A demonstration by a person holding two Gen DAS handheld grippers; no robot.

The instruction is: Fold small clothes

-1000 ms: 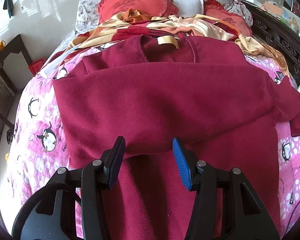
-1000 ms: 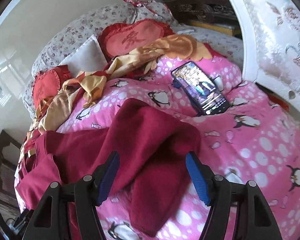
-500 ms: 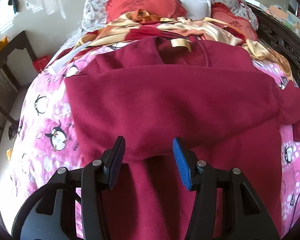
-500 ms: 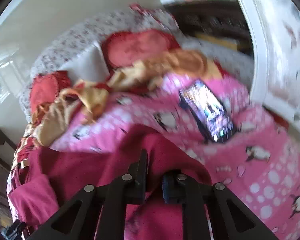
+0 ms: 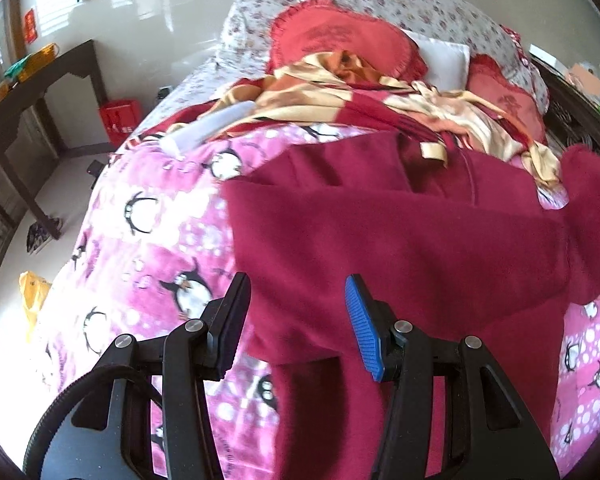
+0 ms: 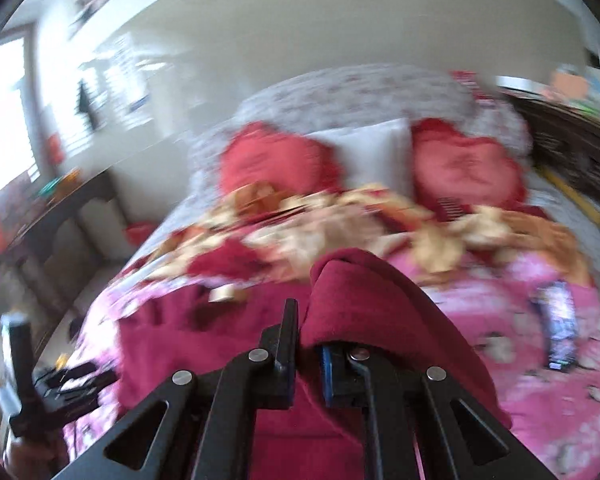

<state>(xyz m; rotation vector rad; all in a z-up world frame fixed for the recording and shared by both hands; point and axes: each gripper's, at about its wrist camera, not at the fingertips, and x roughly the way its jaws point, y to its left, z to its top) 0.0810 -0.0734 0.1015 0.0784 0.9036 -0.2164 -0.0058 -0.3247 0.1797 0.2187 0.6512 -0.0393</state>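
Note:
A dark red fleece sweater [image 5: 400, 240] lies spread on the pink penguin blanket [image 5: 148, 240], its lower part folded up over the body. My left gripper [image 5: 297, 284] hovers open over the folded edge near the sweater's left side, with nothing pinched. My right gripper [image 6: 306, 332] is shut on the sweater's sleeve [image 6: 360, 292], which bunches up over its fingers and is lifted off the bed. In the left wrist view that raised sleeve [image 5: 588, 184] shows at the right edge. The right wrist view is blurred by motion.
A phone [image 6: 560, 328] lies on the blanket to the right. A gold and red quilt [image 5: 360, 96] and red heart cushions [image 5: 340, 44] fill the head of the bed. A dark wooden table [image 5: 40, 80] stands on the floor at left; a dark carved headboard [image 5: 572, 108] is at right.
My right gripper closed on the sleeve, then lifted it and swung it left over the sweater, rolling as it went. My left gripper drifted left and up, still open.

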